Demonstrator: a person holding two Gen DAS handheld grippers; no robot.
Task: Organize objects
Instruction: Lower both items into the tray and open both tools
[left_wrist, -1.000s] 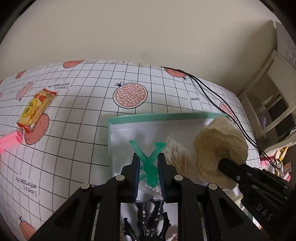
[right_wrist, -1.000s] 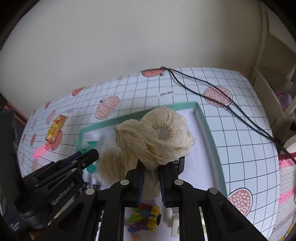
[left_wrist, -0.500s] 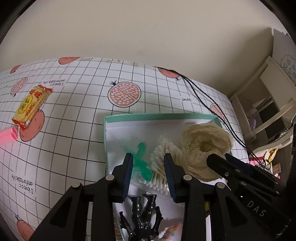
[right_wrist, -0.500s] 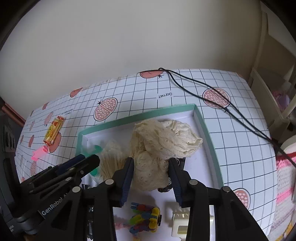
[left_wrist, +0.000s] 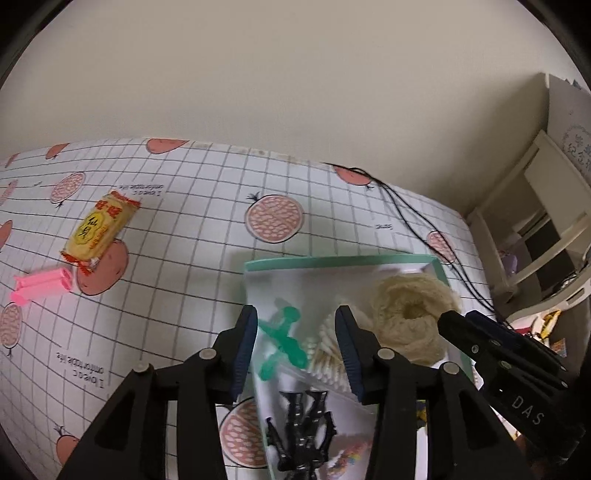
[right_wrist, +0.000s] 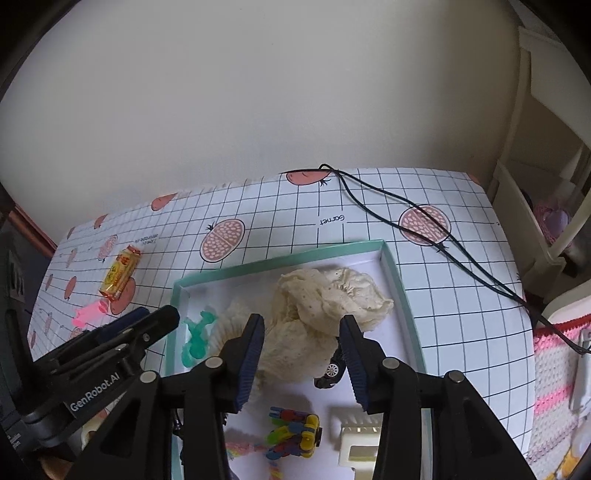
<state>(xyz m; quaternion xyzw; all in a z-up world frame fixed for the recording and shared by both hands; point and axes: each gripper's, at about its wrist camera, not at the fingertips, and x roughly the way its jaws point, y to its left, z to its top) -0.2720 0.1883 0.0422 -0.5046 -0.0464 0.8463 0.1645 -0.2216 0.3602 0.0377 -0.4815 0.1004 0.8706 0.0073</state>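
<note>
Both the left gripper (left_wrist: 295, 345) and right gripper (right_wrist: 302, 352) hang spread and empty over the teal box (right_wrist: 392, 273), green toy (left_wrist: 282, 341) and cream cloth (right_wrist: 325, 295) inside; next probably fetching the 2 strays, snack packet (left_wrist: 99, 230) and pink clip (left_wrist: 42, 288).

Soft, even indoor light fills both my views, a little dim, without glare. Fisheye bending curves the bench (right_wrist: 461, 266) grid hard, and black vignette eats the corners at 10 and 2 o'clock. My left view is slightly smeared. Faint shadows lie under the cream cloth (right_wrist: 325, 310).
</note>
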